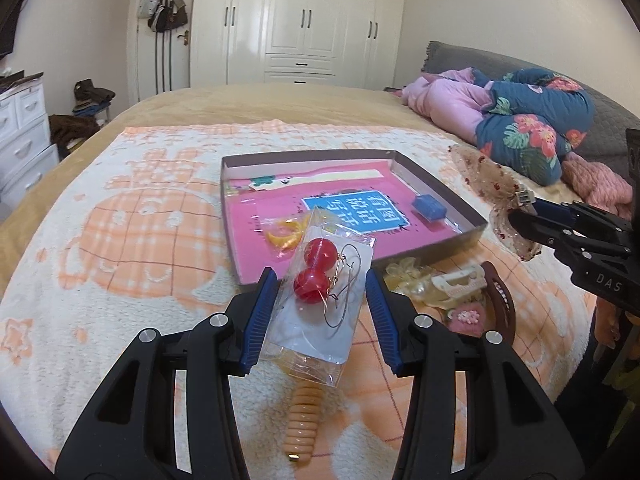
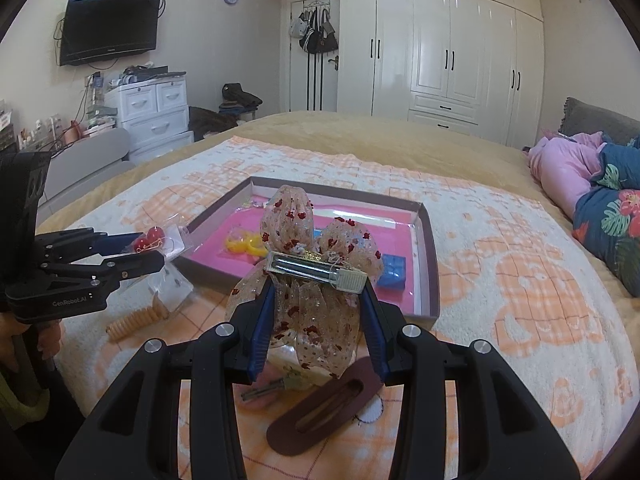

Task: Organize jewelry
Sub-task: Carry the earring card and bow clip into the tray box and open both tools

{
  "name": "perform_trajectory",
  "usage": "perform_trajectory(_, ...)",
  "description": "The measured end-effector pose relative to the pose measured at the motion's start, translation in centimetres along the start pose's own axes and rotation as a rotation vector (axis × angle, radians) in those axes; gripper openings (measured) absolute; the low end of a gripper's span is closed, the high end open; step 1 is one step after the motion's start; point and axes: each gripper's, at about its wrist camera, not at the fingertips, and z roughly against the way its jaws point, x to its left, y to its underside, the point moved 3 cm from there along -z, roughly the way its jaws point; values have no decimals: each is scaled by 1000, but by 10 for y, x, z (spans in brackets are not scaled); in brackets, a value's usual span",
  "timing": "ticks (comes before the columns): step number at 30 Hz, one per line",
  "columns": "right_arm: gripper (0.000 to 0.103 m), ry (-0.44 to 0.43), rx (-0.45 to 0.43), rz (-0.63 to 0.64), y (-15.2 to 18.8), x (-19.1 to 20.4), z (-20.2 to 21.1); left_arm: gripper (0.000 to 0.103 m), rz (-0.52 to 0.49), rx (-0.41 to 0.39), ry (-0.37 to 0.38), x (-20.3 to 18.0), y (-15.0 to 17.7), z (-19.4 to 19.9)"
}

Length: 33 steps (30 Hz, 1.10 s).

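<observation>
Jewelry is being carried toward a shallow pink-lined box (image 1: 436,196) on a towel-covered bed. The left gripper (image 1: 322,292) pinches a clear packet of red ball earrings (image 1: 320,300) between its blue pads, raised just before the box's near rim. The right gripper (image 2: 320,300) clamps a sheer spotted hair bow (image 2: 308,280) with a metal clip, also held near the box. Risk: the slick packet seems lightly held and could slip or tilt out; the bow's loose loops could snag the rim. Inside already lie yellow rings (image 2: 244,246) and a blue block (image 2: 394,270). A brown hair clip (image 2: 324,404) and a coiled hair tie (image 1: 302,420) remain on the towel.
</observation>
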Motion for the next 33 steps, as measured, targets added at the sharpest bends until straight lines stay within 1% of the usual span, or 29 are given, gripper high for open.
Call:
perform_trajectory(9, 39, 18, -7, -7, -10, -4, -9, 37, 34, -3, -21, 12, -12, -7)
perform_trajectory(17, 39, 38, -18, -18, -24, -10, -22, 37, 48, -6, -17, 18, -28, -17)
perform_trajectory(18, 39, 40, -22, -17, -26, -11, -23, 36, 46, -6, -18, 18, -30, -19)
perform_trajectory(21, 39, 46, -27, -19, -29, -14, -28, 28, 44, -14, -16, 16, -41, -25)
perform_trajectory(24, 39, 55, -21, -11, -34, -18, -37, 28, 41, -17, -9, 14, -49, -34)
perform_trajectory(26, 39, 63, -15, -21, -35, -23, -44, 26, 28, -12, -9, 12, -53, -43)
perform_trajectory(28, 39, 70, -6, -33, -36, -27, -51, 24, 39, -2, -1, 15, -56, -50)
perform_trajectory(31, 39, 84, 19, -50, -32, -33, -60, 24, 84, -3, 19, 28, -57, -48)
perform_trajectory(33, 39, 85, 23, -48, -30, -34, -62, 24, 93, 0, 19, 34, -55, -42)
